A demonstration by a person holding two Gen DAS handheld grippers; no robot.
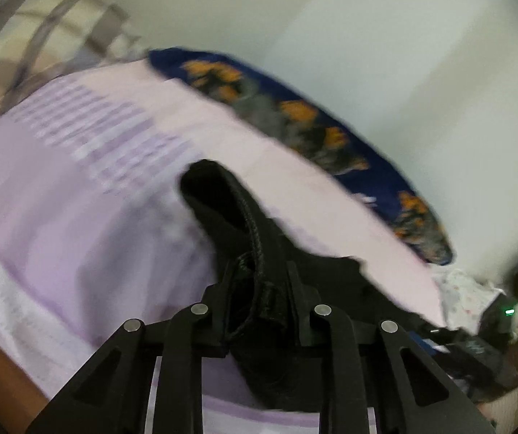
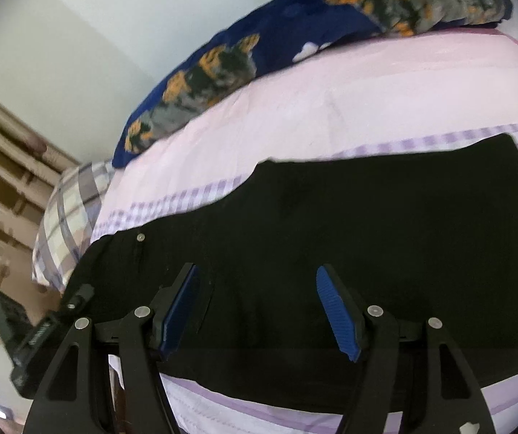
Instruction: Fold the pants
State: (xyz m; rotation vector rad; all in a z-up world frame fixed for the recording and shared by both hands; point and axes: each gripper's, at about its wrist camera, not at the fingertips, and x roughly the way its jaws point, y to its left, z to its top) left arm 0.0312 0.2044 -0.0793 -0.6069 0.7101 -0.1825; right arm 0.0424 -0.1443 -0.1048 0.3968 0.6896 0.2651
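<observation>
Bed [image 2: 295, 83]; black pants [image 2: 367, 235] lengthwise along edge.

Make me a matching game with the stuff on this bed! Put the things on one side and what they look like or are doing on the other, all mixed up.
Things:
1. pants
2. left gripper
3. right gripper
4. blanket

States:
A. dark blue with orange patches, at the far edge of the bed
B. open, blue pads apart above the cloth
C. black, spread on the pink and lilac sheet
D. shut on a fold of black cloth

Pairs: 1-C, 2-D, 3-B, 4-A
</observation>
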